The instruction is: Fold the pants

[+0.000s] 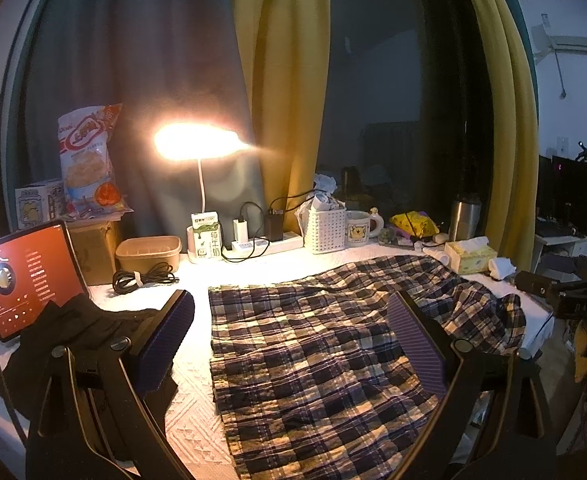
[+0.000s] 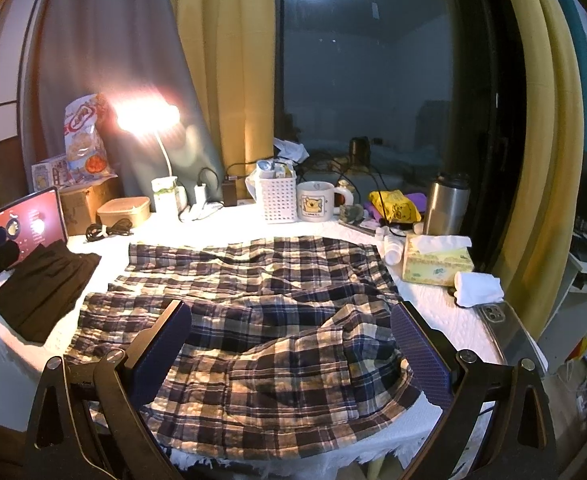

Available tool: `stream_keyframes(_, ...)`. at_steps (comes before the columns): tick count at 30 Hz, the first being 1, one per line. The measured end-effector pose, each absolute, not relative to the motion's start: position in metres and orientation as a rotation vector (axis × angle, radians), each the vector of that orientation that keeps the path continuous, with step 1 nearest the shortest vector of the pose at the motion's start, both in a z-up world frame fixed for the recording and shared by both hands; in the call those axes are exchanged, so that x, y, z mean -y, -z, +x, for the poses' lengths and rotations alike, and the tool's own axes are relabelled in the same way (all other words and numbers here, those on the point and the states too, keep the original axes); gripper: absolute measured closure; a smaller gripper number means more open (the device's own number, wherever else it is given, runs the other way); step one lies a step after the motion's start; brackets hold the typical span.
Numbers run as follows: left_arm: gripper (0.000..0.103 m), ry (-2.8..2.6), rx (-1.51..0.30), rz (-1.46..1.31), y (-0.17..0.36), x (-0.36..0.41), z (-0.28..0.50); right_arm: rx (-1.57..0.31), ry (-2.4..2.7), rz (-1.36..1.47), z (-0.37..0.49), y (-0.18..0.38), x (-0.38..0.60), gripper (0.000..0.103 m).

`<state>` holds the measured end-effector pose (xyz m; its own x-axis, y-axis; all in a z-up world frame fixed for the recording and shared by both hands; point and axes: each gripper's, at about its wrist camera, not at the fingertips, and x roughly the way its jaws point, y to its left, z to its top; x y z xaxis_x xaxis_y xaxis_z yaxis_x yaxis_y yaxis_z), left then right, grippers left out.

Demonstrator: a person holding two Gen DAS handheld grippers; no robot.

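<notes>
Plaid pants (image 1: 325, 344) flat on desk (image 1: 189, 424); left tool (image 1: 293, 336), right tool (image 2: 293, 340) above pants, both spread, gripping nothing.

One pair of plaid pants (image 2: 253, 312) is lying spread on the white table cover (image 2: 453, 320), taken here as the landmark. Left of the pants, one folded black garment (image 2: 41, 284) is resting. Behind it one tablet (image 2: 29, 220) is glowing and one coiled cable (image 2: 107, 229) is lying. Behind the pants one lamp (image 2: 147, 118) is shining; one white basket (image 2: 279, 196), one mug (image 2: 319, 201) and one steel tumbler (image 2: 445, 204) are standing. Right of the pants, one tissue box (image 2: 437, 264) and one phone (image 2: 497, 316) are sitting. Two grippers are showing: left (image 1: 289, 340) and right (image 2: 291, 344), both spread wide.
</notes>
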<state>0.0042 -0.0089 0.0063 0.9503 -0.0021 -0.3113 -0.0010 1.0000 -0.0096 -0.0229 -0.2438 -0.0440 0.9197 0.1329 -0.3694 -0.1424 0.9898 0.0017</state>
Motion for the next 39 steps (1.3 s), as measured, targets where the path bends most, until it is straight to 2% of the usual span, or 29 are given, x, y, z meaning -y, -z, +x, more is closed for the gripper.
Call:
stream_keyframes(14, 0.007, -0.023, -0.541, -0.024, 0.034, -0.039, 0.114, -0.531, -0.099, -0.025, 0.076, 0.075, 0.267, 0.002)
stream_keyframes(22, 0.007, -0.051, -0.649, -0.033, 0.052, -0.078, 0.205, -0.583, -0.083, 0.013, 0.153, 0.069, 0.300, 0.002)
stream_keyframes(33, 0.007, -0.070, -0.836, -0.187, 0.097, -0.122, 0.316, -0.623, -0.077, -0.046, 0.267, 0.057, 0.324, 0.003)
stream_keyframes(34, 0.008, -0.070, -0.862, -0.198, 0.103, -0.125, 0.321, -0.632, -0.078, -0.049, 0.275, 0.058, 0.325, 0.003)
stream_keyframes(36, 0.023, -0.066, -0.926, -0.213, 0.119, -0.126, 0.330, -0.651, -0.090, -0.059, 0.292, 0.063, 0.327, 0.006)
stream_keyframes(37, 0.024, -0.051, -0.961, -0.220, 0.126, -0.126, 0.332, -0.664, -0.096, -0.061, 0.301, 0.066, 0.327, 0.011)
stream_keyframes(39, 0.030, -0.041, -0.965, -0.203, 0.133, -0.122, 0.330, -0.694, -0.109, -0.057, 0.318, 0.073, 0.328, 0.013)
